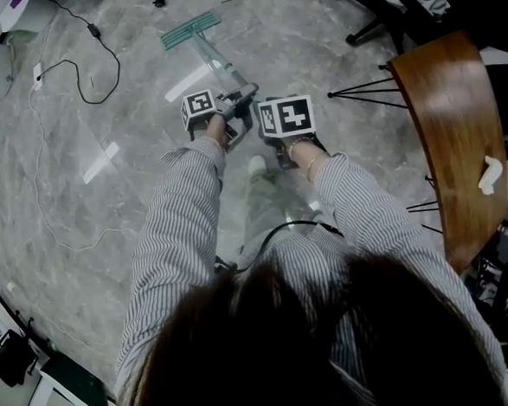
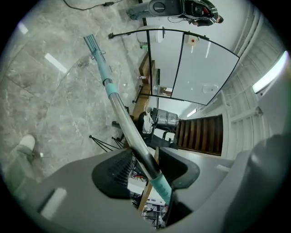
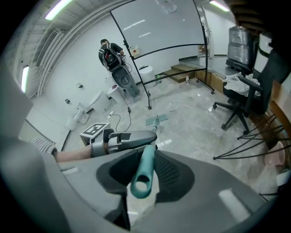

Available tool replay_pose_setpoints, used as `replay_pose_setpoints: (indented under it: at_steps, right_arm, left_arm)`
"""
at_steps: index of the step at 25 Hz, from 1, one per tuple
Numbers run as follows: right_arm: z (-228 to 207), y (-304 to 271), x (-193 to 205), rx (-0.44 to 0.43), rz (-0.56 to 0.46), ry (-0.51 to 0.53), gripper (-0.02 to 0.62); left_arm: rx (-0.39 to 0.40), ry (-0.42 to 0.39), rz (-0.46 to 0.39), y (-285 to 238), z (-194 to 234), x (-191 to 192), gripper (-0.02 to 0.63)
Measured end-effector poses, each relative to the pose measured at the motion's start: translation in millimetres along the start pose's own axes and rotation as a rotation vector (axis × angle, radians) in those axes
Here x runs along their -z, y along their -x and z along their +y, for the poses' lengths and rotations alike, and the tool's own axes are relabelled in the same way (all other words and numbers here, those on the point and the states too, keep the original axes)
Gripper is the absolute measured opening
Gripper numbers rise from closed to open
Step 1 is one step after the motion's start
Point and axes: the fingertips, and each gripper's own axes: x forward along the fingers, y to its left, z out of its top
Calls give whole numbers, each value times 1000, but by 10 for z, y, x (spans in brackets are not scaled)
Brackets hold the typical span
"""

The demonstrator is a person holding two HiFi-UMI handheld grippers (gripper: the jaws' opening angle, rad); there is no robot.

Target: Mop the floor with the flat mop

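The flat mop's teal head (image 1: 191,29) lies on the grey marble floor ahead of me, and its handle (image 1: 218,66) slants back to my hands. My left gripper (image 1: 238,99) is shut on the metal shaft; in the left gripper view the shaft (image 2: 132,136) runs between the jaws (image 2: 146,160) up to the mop head (image 2: 93,43). My right gripper (image 1: 276,140) sits just behind it. In the right gripper view the teal end of the handle (image 3: 143,175) lies clamped between the pads (image 3: 143,166), with the left gripper (image 3: 122,139) and mop head (image 3: 157,119) beyond.
A curved wooden table (image 1: 444,132) on thin black wire legs (image 1: 359,91) stands close on my right. An office chair (image 1: 396,6) is at the far right. A cable (image 1: 71,72) trails over the floor on the left. A person (image 3: 111,52) stands far off.
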Motion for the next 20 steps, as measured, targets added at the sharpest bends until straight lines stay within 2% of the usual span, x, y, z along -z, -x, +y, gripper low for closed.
replay_pose_setpoints:
  at_steps: [4,9,13,20]
  right_arm:
    - [-192,192,285,-18,-1,-3,114]
    - [-481,632,855,-41,-16,18,114]
    - [-828,1055,1547,-67,-11,44,114]
    - [-1439,1920,2973,-81,-17,49,114]
  left_arm:
    - [-10,-8,-11,-98,76,370,187]
    - [-3,-13,-34,-221,185,1123,187]
    - [8,-18,-42,-367,373,1970,187]
    - [34,-5,-25,-581,804,3675,187]
